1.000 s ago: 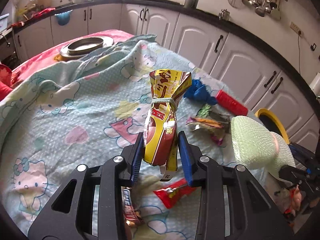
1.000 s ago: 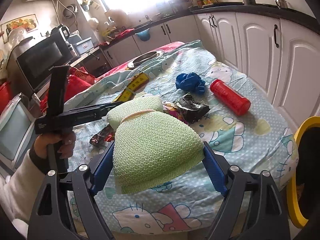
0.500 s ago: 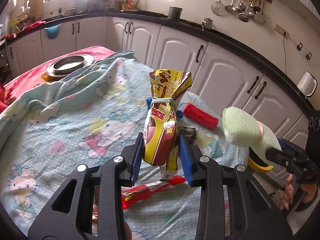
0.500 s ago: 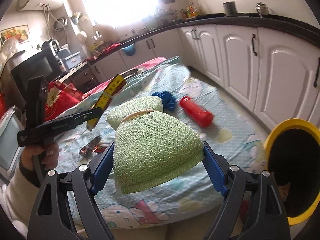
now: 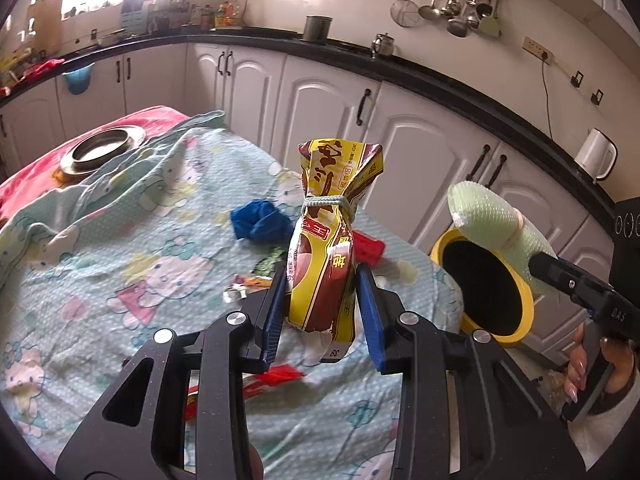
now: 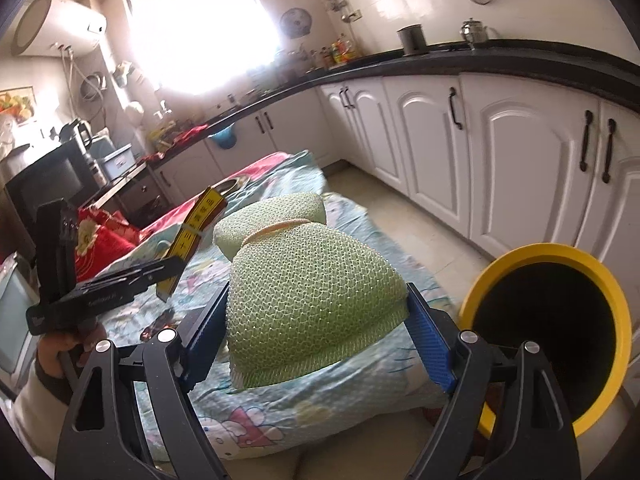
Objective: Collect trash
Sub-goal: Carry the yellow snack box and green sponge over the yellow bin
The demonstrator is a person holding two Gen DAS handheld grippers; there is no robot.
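My left gripper (image 5: 322,312) is shut on a yellow and brown snack bag (image 5: 326,240) tied with a string, held upright above the table; it also shows in the right wrist view (image 6: 192,236). My right gripper (image 6: 316,320) is shut on a green foam net bundle (image 6: 308,280), also seen in the left wrist view (image 5: 492,220), held over the table's edge beside the yellow-rimmed black trash bin (image 6: 548,328), which shows in the left wrist view too (image 5: 484,284).
On the Hello Kitty tablecloth (image 5: 120,248) lie a blue crumpled glove (image 5: 258,222), a red tube (image 5: 366,248), small wrappers (image 5: 248,284) and a red wrapper (image 5: 272,376). A metal dish (image 5: 102,150) sits at the far end. White cabinets (image 5: 420,148) line the wall.
Both grippers have lifted and swung right, away from the table toward the trash bin, each still holding its item. The bin is now fully in view beside the foam net.
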